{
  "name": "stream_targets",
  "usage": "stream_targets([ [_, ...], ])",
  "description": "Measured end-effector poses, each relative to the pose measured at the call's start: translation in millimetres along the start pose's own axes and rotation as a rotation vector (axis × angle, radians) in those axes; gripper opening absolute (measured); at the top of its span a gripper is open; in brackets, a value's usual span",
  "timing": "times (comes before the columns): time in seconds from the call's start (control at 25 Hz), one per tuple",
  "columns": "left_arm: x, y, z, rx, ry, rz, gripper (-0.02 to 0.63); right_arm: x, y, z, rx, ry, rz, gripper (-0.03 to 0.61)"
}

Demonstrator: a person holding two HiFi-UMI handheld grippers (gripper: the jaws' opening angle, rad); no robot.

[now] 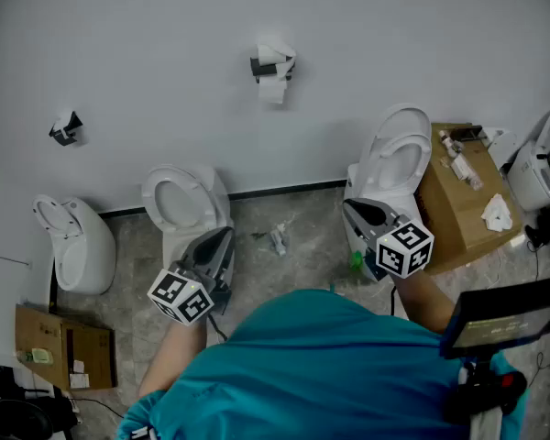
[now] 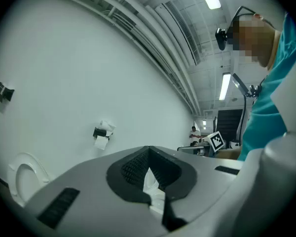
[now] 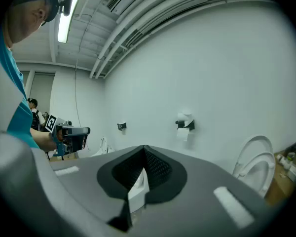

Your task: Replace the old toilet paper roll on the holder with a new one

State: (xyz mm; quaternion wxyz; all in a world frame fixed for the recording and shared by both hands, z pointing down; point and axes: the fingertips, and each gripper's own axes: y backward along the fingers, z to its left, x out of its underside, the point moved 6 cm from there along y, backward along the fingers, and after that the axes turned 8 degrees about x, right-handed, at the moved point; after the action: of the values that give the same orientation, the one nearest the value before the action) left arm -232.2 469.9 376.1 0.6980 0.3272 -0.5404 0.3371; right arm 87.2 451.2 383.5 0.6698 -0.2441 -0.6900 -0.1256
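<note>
Left gripper (image 1: pixel 225 234): my jaws are closed flat together and grip nothing. They are held level and aimed at the wall (image 1: pixel 147 35).
Right gripper (image 1: pixel 350 205): the jaws are likewise fully closed and empty, tipped slightly downward.
Old roll (image 1: pixel 273 71): it is mounted on the holder (image 1: pixel 261 64) high on the wall, with a short loose tail hanging below. It is well apart from both grippers and sits between the lines of the left toilet (image 1: pixel 179 200) and the right toilet (image 1: pixel 394 159).
New roll: I cannot pick one out in any view. White items lie on the cardboard box (image 1: pixel 458 218) at the right, but they are too small to identify.
Second holder (image 1: pixel 66 128): it is further left on the same wall and appears to carry no roll.
Stage, as I judge it: the approach has not started and the old roll is untouched.
Risk 1: if I reach the roll with my jaws shut I will only push against it, so they must open first.
Risk 2: gripping the loose tail rather than the body would probably unwind paper instead of freeing the roll.
Risk 3: a weak pinch on soft paper could drop the roll to the floor (image 1: pixel 293 246) or into an open bowl nearby.
Risk 4: stripping the holder before I find a replacement would leave the job half done.
Risk 5: heading for the second holder would be the wrong target.
</note>
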Motion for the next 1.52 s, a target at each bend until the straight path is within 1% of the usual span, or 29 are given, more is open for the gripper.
stream_targets([
  [0.24,-1.7,-6.7,-0.1,0.006,-0.007,0.006,0.009,-1.8,-1.5,-4.0,-0.002,0.007,-0.001,0.001],
  [0.4,-3.4,-15.2,1.4,-0.006,0.001,0.024,0.009,-2.1,-5.1,-12.5,0.008,0.015,0.006,0.002],
  [0.6,-1.3,-30.0,2.5,-0.004,-0.005,0.01,0.009,-4.2,-5.0,-25.8,0.007,0.022,-0.01,0.003],
  [0.72,-3.5,-45.6,-3.4,-0.016,-0.008,0.019,0.008,-6.1,-2.3,-39.6,-0.004,0.021,-0.012,0.003],
  [0.92,3.6,-79.1,-13.5,-0.012,-0.008,0.006,0.009,-9.1,5.3,-69.3,-0.031,0.036,-0.01,0.003],
  [1.08,3.0,-113.6,-24.4,-0.02,0.001,0.025,0.009,-14.2,10.3,-98.9,-0.055,0.051,-0.001,0.003],
  [1.2,8.1,-133.7,-27.7,-0.01,0.007,0.028,0.009,-12.0,10.7,-118.5,-0.058,0.049,0.004,0.003],
  [1.32,10.7,-144.9,-21.2,-0.005,0.011,0.044,0.009,-7.6,2.5,-130.3,-0.057,0.035,0.012,0.003],
  [1.52,10.3,-157.7,16.3,0.003,0.027,0.044,0.009,-7.1,-29.4,-138.5,-0.06,0.031,0.024,0.003],
])
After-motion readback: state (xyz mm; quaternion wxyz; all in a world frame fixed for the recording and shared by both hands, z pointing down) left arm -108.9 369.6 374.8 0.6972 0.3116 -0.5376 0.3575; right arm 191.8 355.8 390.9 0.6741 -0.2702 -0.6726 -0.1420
